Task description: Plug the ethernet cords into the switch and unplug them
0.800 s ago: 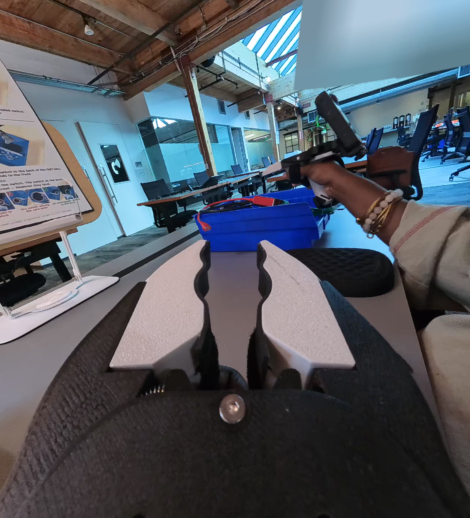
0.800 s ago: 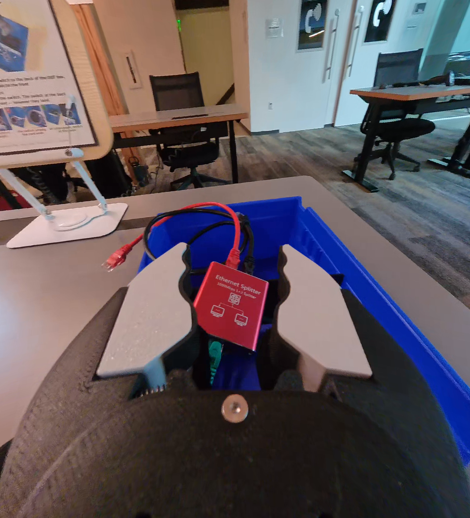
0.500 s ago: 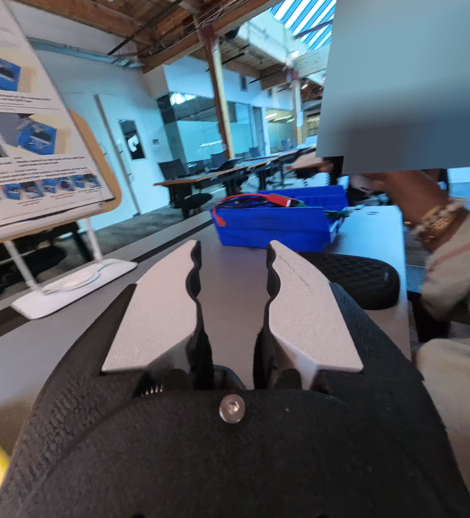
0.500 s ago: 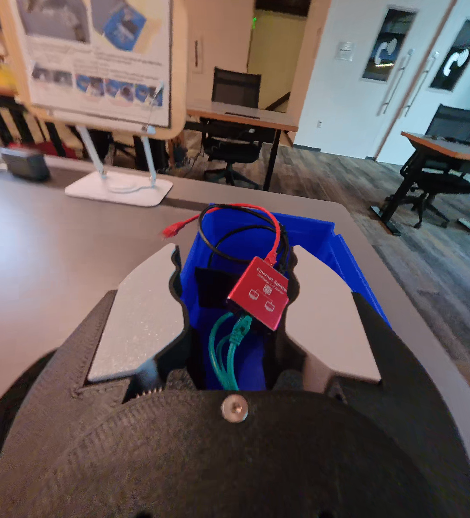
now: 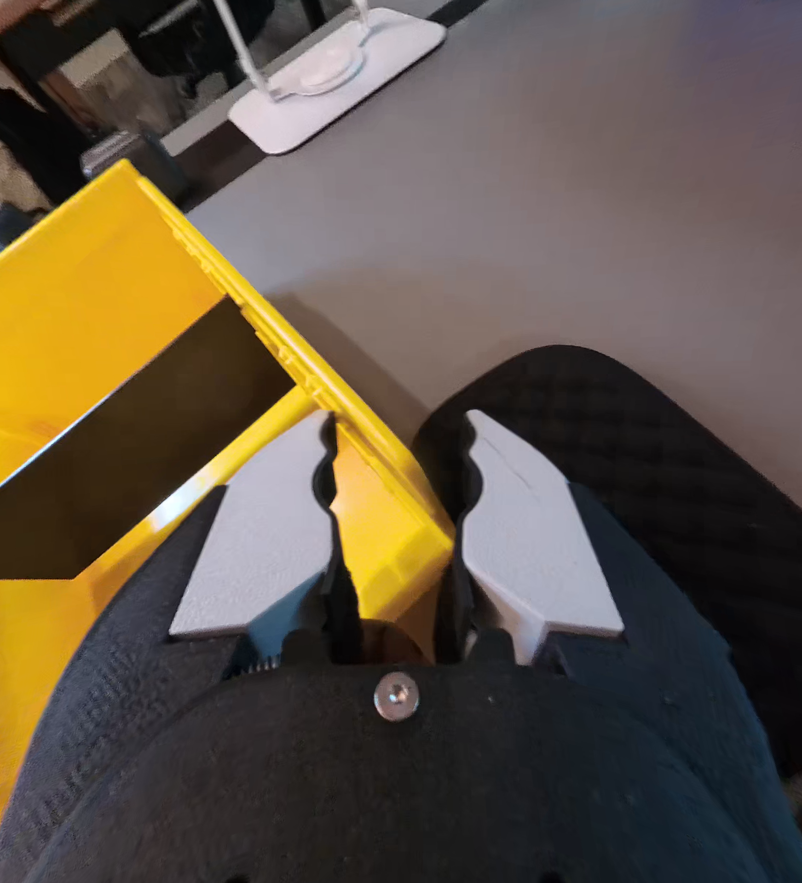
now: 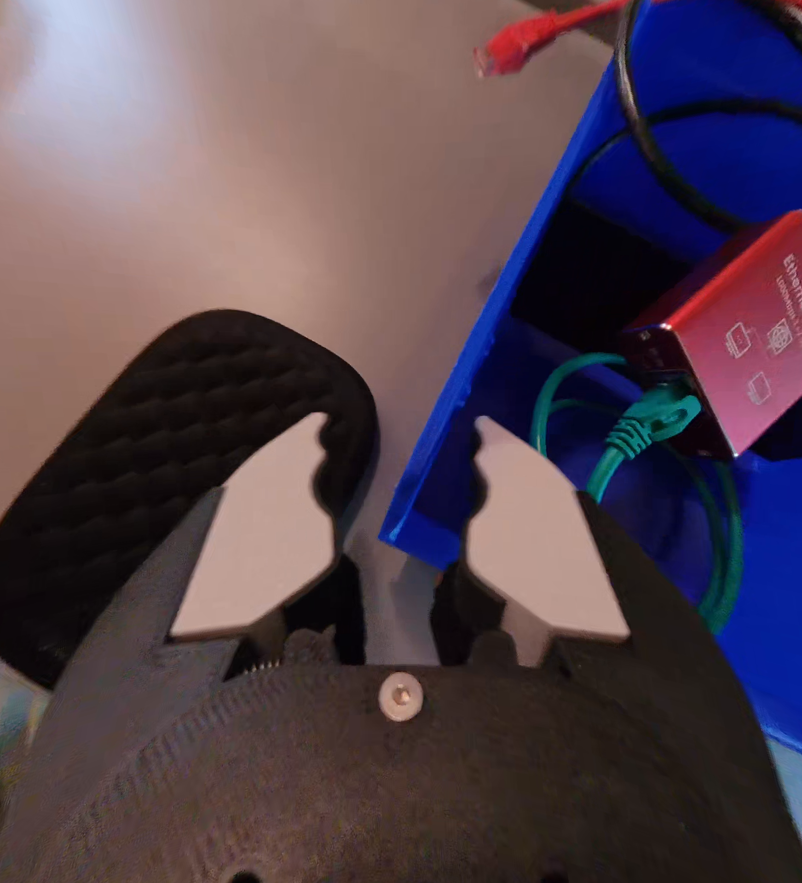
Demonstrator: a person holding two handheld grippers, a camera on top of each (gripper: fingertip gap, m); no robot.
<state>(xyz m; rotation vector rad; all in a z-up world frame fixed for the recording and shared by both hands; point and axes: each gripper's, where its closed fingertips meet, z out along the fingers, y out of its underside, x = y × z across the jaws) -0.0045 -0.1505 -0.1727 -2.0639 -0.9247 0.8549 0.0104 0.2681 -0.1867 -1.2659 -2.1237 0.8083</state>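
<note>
The grey table (image 5: pixel 556 200) carries a yellow bin (image 5: pixel 102 306) and a blue bin (image 6: pixel 509 382). The left gripper (image 5: pixel 396 425), jaws apart, straddles the yellow bin's corner wall. The right gripper (image 6: pixel 401 425), jaws apart, straddles the blue bin's corner. A textured black pad (image 6: pixel 174 420) lies between the bins. The red switch (image 6: pixel 748 339) sits tilted inside the blue bin with a green cord (image 6: pixel 642 430) plugged in; black cord (image 6: pixel 652 157) and red cord (image 6: pixel 523 43) loop beyond.

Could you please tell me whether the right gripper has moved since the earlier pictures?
Yes: the right gripper swung left and pitched down, off the switch, now straddling the blue bin's left wall.
</note>
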